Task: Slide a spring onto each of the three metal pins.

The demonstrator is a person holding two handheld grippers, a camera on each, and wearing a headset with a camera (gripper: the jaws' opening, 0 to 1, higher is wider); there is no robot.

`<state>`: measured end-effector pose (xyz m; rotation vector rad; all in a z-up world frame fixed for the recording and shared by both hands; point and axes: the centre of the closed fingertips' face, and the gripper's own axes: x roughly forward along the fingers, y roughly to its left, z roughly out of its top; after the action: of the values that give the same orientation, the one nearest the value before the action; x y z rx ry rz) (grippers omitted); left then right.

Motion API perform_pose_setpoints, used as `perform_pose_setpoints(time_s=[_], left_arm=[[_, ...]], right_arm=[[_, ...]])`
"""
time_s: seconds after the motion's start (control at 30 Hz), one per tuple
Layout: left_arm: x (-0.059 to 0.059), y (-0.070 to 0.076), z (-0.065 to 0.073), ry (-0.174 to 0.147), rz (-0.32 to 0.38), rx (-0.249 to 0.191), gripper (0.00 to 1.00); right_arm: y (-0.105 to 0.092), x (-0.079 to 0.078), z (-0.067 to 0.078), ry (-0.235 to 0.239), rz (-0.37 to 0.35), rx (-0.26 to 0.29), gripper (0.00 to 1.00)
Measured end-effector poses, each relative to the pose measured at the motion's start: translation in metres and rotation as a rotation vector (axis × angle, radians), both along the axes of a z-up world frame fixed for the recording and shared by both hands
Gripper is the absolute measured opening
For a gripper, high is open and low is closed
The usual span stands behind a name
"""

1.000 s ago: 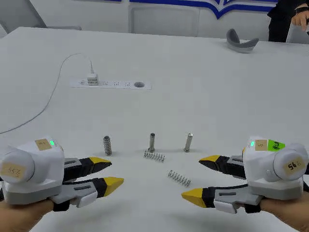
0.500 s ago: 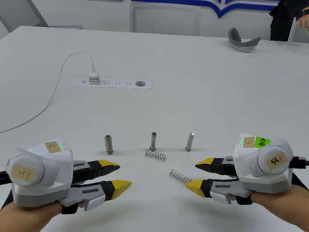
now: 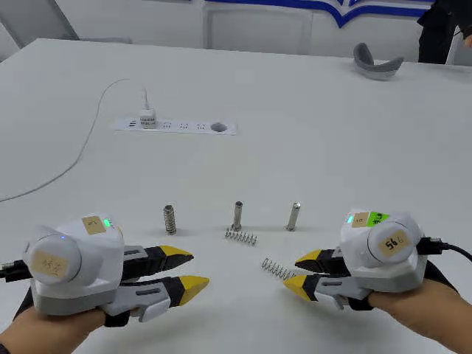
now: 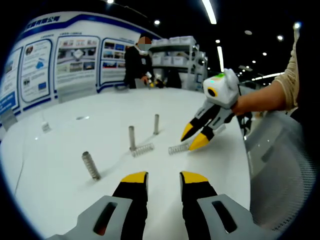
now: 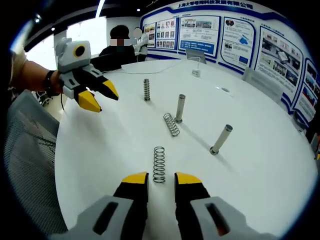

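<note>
Since a second ago my left gripper [image 3: 199, 269] has eased a little toward the middle of the table [image 3: 346, 147], and my right gripper [image 3: 293, 273] has slid in much further, with its jaws drawn closer together than they were. On the far left a cable [image 3: 81, 144] runs across the white top to a power strip [image 3: 177, 126] well behind the work. My left gripper hangs low over the near edge with its yellow-tipped jaws apart and nothing between them. Just beyond it stands the left pin [image 3: 169, 219], upright, with the first spring [image 4: 90, 164] already over it. Next comes the middle pin [image 3: 237, 214], upright and bare. The second spring [image 3: 240, 236] lies on its side just in front of that pin's foot. Nearer me and further right, the third spring [image 3: 274, 268] lies flat on the table, pointing toward my right gripper. The right pin [image 3: 293, 216] stands bare behind it, level with the other two. My right gripper's jaws stand slightly apart, holding nothing. In the right gripper view the third spring's near end sits right at the gap between the tips, and I cannot tell whether it touches them.
</note>
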<state>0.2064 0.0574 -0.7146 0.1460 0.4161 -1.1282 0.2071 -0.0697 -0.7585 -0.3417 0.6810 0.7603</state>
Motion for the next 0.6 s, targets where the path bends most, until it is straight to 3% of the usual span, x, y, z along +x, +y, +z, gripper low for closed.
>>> perform_pose_setpoints(time_s=[0.6], left_arm=[[-0.0039, -0.0088, -0.0001, -0.002, -0.023, 0.003, 0.23]], right_arm=[[0.0, -0.0001, -0.0095, 0.031, -0.002, -0.007, 0.13]])
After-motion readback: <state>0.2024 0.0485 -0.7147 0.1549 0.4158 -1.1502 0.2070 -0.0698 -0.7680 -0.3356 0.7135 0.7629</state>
